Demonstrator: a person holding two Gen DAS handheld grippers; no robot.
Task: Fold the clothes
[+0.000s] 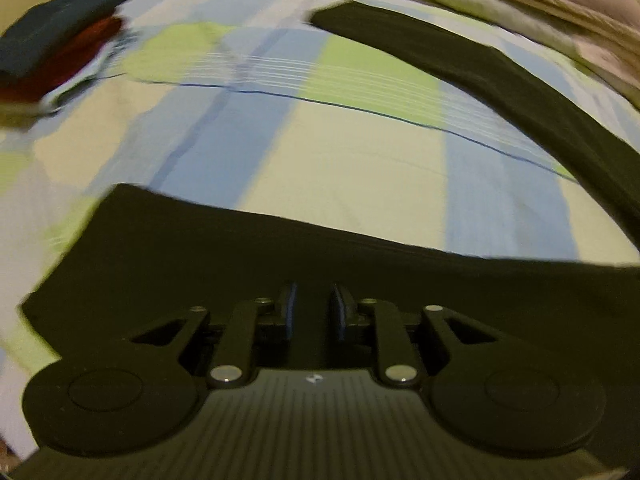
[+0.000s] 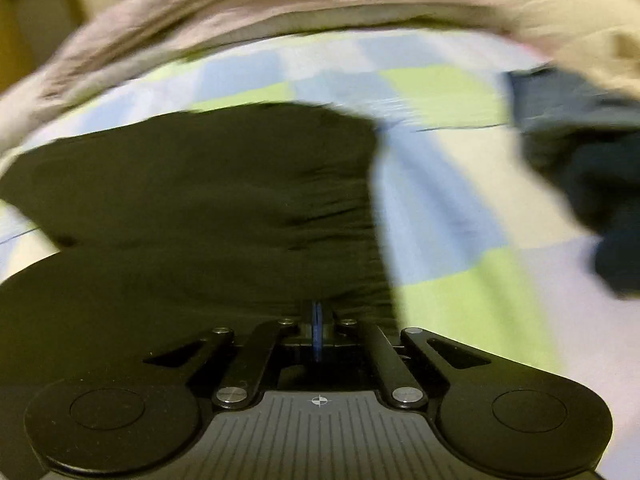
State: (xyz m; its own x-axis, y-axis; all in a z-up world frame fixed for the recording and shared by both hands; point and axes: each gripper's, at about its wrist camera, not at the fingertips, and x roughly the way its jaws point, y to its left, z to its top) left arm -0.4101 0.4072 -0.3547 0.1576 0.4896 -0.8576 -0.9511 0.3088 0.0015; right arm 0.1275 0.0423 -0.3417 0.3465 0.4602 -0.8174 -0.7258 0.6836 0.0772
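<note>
A black garment (image 1: 248, 252) lies on a checked bedsheet (image 1: 340, 148), bent so one long part (image 1: 480, 64) arcs away to the far right. My left gripper (image 1: 313, 304) is over its near edge with a small gap between the pads and black cloth between them. In the right wrist view the same black garment (image 2: 224, 184) spreads ahead and to the left. My right gripper (image 2: 317, 312) is shut, its pads pressed together at the garment's near edge. Both views are blurred.
A stack of folded dark teal and red clothes (image 1: 56, 52) sits at the far left of the bed. A dark blue-grey pile of clothes (image 2: 588, 152) lies at the right. Beige and pinkish bedding (image 2: 280, 4) runs along the far edge.
</note>
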